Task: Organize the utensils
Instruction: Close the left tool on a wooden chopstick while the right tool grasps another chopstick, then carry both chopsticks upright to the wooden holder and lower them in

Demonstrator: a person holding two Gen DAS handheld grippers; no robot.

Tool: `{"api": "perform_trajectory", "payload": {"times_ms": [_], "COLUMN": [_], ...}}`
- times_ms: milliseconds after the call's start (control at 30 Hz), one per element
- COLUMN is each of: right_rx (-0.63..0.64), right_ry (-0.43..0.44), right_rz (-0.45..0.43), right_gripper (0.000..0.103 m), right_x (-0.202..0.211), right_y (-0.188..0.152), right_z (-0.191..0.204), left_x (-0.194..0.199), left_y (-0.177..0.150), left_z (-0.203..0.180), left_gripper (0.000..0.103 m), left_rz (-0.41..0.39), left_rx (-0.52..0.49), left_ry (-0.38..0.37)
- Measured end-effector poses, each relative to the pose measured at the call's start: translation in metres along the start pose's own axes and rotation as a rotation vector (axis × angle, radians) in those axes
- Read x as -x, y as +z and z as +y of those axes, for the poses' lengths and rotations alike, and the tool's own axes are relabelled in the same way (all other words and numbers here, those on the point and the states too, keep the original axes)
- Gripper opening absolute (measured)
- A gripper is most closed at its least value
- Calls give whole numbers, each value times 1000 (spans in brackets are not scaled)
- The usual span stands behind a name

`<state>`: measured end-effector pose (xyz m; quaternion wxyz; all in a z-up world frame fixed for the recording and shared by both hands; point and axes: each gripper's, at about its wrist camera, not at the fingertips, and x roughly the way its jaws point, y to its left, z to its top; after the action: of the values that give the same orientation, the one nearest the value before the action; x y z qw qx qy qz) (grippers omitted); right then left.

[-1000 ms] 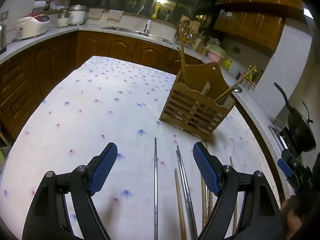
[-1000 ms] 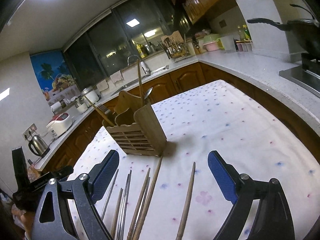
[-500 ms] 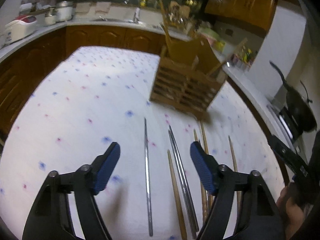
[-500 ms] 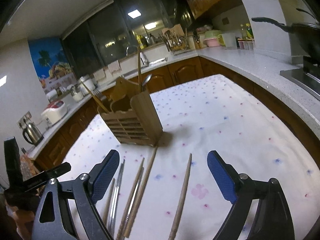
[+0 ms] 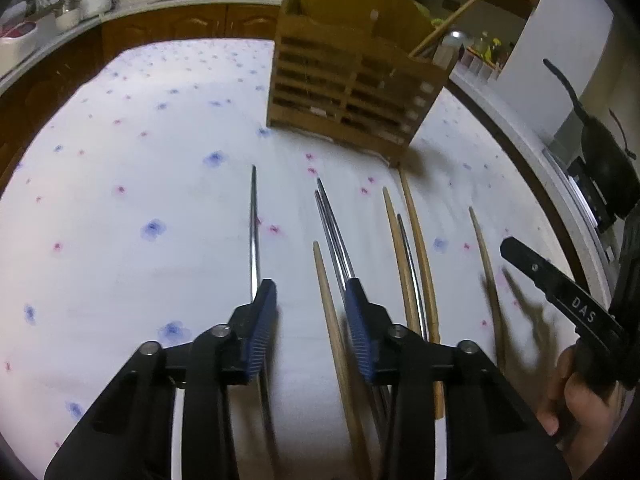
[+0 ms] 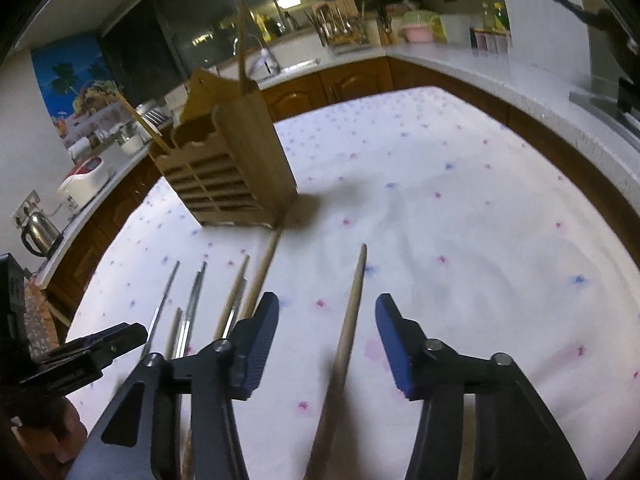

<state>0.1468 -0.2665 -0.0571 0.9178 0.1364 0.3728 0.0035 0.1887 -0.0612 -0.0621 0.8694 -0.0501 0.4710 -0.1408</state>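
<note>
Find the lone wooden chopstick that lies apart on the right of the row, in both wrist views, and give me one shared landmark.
Left wrist: the lone wooden chopstick lies right of centre, apart from the other sticks, near the right gripper.
Right wrist: it runs up the middle, between the open jaws.
Shared landmark: the wooden utensil holder stands on the cloth beyond the row in both.

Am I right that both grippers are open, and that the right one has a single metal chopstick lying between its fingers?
Not quite: the chopstick between the open right gripper's fingers is wooden, as the right wrist view shows. The left gripper is open too.
</note>
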Motion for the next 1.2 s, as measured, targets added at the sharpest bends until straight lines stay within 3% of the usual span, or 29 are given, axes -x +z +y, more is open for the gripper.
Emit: {"api": "perform_trajectory", "payload": {"times_ms": [467, 600, 767, 833, 1033, 1200], "right_rx": [31, 82, 145, 148, 62, 64], "right_ry": [-78, -108, -157, -154, -76, -21], "right_rz": [83, 88, 90, 89, 98, 64], "right_gripper": [27, 26, 17, 9, 6, 6], "right_x": [-40, -49, -56, -56, -46, -20], "right_y": [9, 16, 18, 18, 16, 14], "right_z": [-5, 2, 9, 9, 1, 9], "left_x": [-21, -23, -26, -26, -20, 1], "left_y": [3, 5, 7, 7, 6, 9], "left_z": [-10, -11, -12, -10, -5, -5], "left_gripper": [9, 8, 5, 5, 5, 5], "left_rz": [48, 52, 41, 41, 44, 2], "left_rx": [-64, -74, -87, -79, -54, -46], "left_ry": [33, 31, 34, 24, -11, -39]}}
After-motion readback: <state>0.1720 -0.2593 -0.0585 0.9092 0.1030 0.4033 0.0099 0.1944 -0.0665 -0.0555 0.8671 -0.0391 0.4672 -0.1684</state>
